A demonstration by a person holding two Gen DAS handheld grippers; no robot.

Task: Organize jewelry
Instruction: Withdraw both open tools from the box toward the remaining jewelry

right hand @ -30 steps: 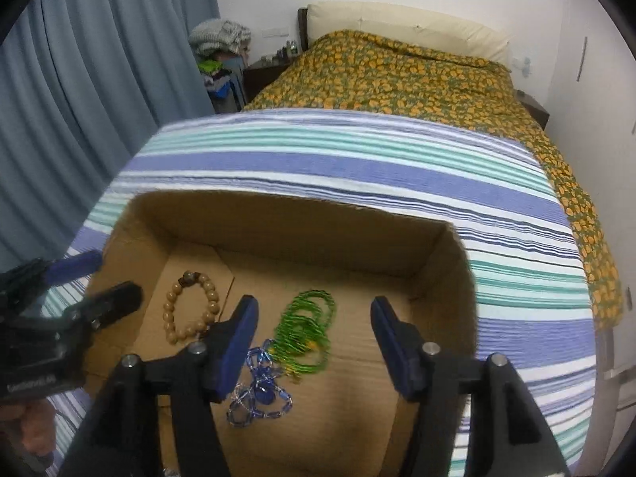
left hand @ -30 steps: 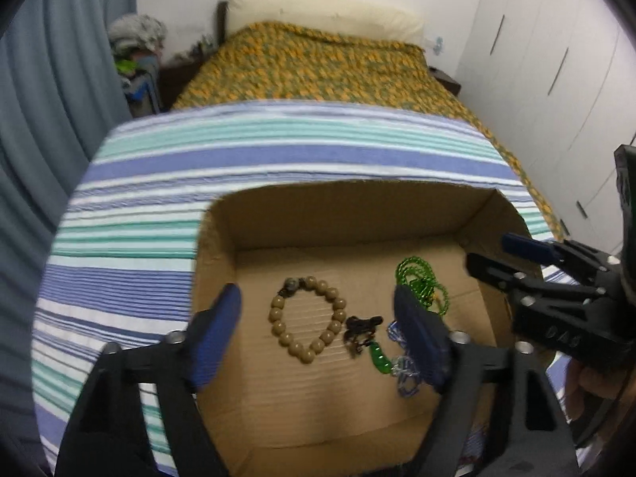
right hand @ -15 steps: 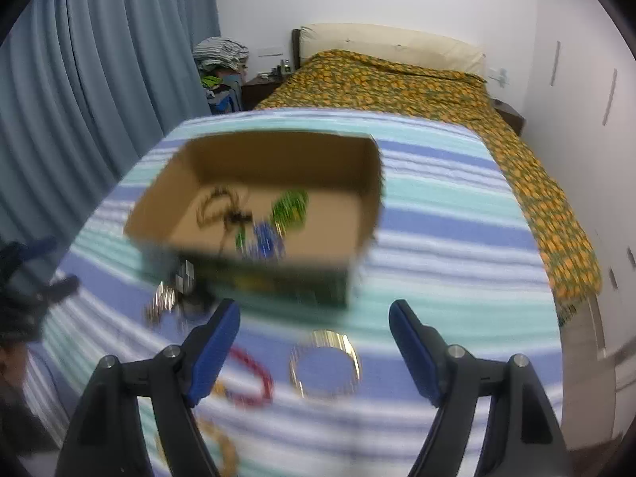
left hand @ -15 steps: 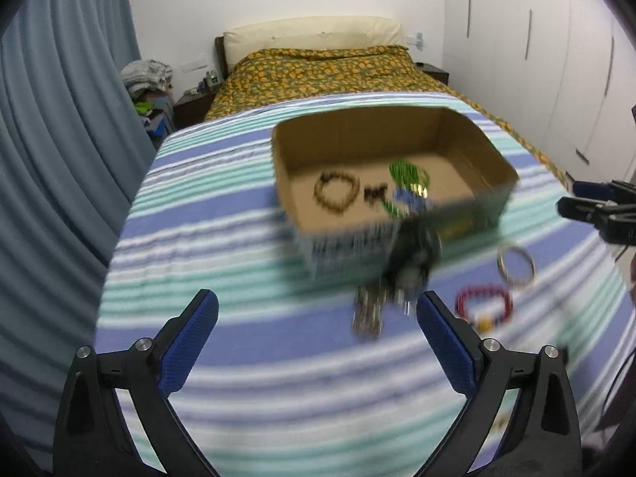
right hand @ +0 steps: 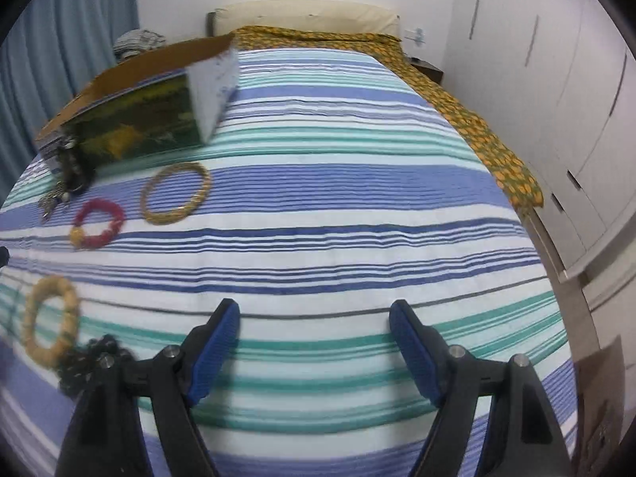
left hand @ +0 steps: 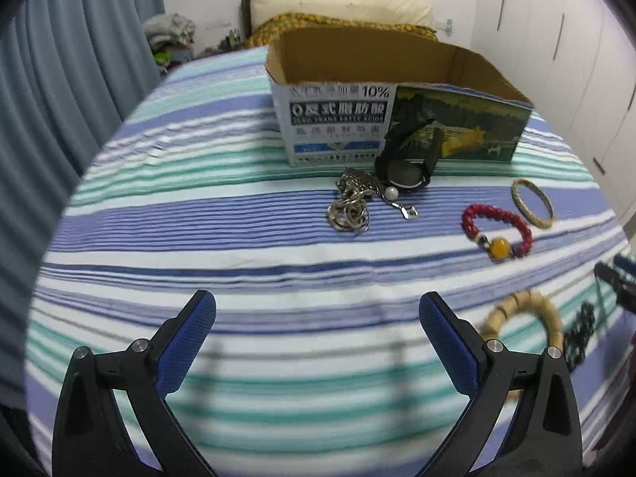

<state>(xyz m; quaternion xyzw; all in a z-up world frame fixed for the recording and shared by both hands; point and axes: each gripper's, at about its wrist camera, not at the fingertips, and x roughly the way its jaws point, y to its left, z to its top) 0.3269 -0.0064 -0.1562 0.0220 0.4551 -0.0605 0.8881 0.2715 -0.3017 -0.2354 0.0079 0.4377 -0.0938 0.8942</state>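
I see the open brown cardboard box [left hand: 397, 91] with a printed white-and-green front on the striped blue, teal and white cloth [left hand: 238, 238]; its contents are hidden from this angle, and "10%" is all I can read. Just in front: black watch [left hand: 409, 159], silvery chain pile [left hand: 351, 208], red bead bracelet [left hand: 497, 228], gold woven bangle [left hand: 532, 202], tan wooden bead bracelet [left hand: 524, 322]. Left gripper [left hand: 318, 328] and right gripper [right hand: 314, 332] both spread apart, empty.

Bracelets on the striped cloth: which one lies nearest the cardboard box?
The thin gold bangle, a plain open hoop, lies closest to the cardboard box. The red beaded bracelet and tan beaded bracelet lie farther away.
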